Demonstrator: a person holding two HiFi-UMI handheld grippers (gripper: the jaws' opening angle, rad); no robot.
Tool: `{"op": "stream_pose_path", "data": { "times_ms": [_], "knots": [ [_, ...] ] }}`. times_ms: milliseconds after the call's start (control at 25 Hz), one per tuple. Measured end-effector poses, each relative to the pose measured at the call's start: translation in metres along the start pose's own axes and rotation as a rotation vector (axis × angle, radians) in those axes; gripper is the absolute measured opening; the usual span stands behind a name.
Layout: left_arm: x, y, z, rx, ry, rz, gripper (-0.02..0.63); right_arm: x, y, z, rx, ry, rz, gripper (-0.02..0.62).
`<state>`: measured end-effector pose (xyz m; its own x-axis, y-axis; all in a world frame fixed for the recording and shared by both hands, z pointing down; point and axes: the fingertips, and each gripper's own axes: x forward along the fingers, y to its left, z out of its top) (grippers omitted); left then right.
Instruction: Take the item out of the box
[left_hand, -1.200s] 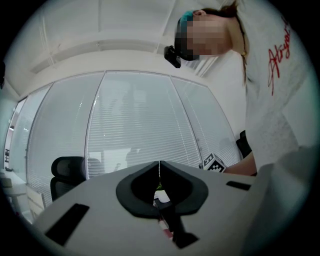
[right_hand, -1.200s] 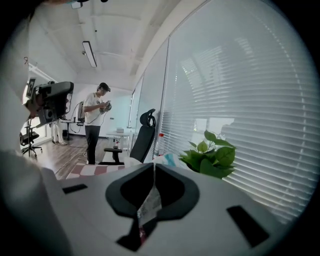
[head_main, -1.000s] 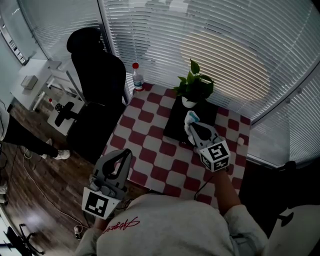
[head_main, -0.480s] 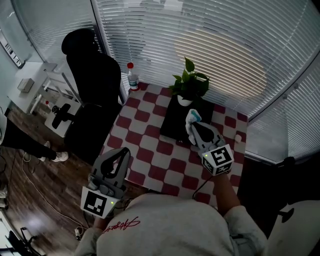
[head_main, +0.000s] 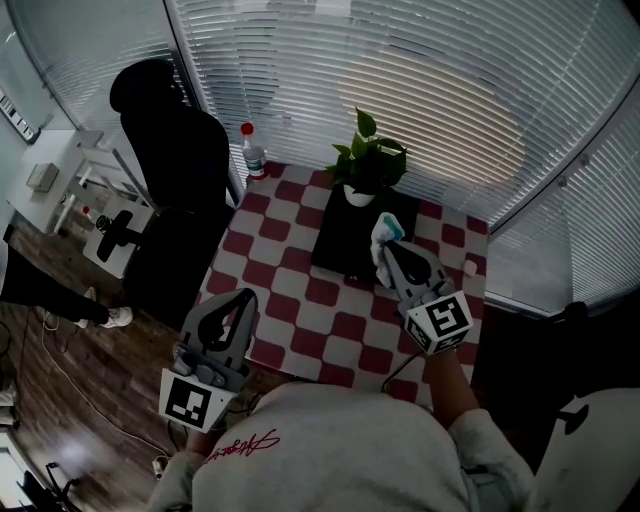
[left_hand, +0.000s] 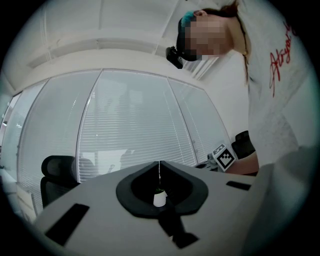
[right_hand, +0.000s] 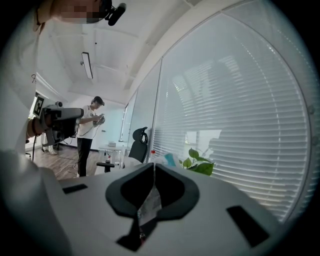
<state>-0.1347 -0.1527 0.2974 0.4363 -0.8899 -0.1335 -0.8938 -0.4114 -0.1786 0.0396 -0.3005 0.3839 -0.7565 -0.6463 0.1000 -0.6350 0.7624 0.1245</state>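
A flat black box (head_main: 342, 238) lies at the far side of the red-and-white checkered table (head_main: 300, 300). My right gripper (head_main: 383, 240) hangs above the box's right part, shut on a white packet with a blue end (head_main: 385, 229). In the right gripper view the crinkled packet (right_hand: 148, 204) is pinched between the closed jaws of the gripper (right_hand: 154, 167), and its blue end (right_hand: 169, 159) pokes past the tips. My left gripper (head_main: 243, 298) hovers by the table's front left edge; its jaws (left_hand: 159, 167) meet with nothing between them.
A potted green plant (head_main: 366, 168) stands at the box's far edge, in front of window blinds. A red-capped bottle (head_main: 251, 157) sits at the table's far left corner, and a black office chair (head_main: 165, 160) is to the left. A person (right_hand: 88, 134) stands across the room.
The right gripper has risen a little over the box with the packet still pinched. The left gripper has stayed where it was.
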Motion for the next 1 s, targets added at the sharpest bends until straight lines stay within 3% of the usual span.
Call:
{"op": "stream_pose_path", "data": {
  "times_ms": [1000],
  "knots": [
    [0.024, -0.010, -0.002, -0.010, -0.018, -0.071, 0.018, -0.043, -0.006, 0.024, 0.035, -0.071, -0.052, 0.021]
  ]
}}
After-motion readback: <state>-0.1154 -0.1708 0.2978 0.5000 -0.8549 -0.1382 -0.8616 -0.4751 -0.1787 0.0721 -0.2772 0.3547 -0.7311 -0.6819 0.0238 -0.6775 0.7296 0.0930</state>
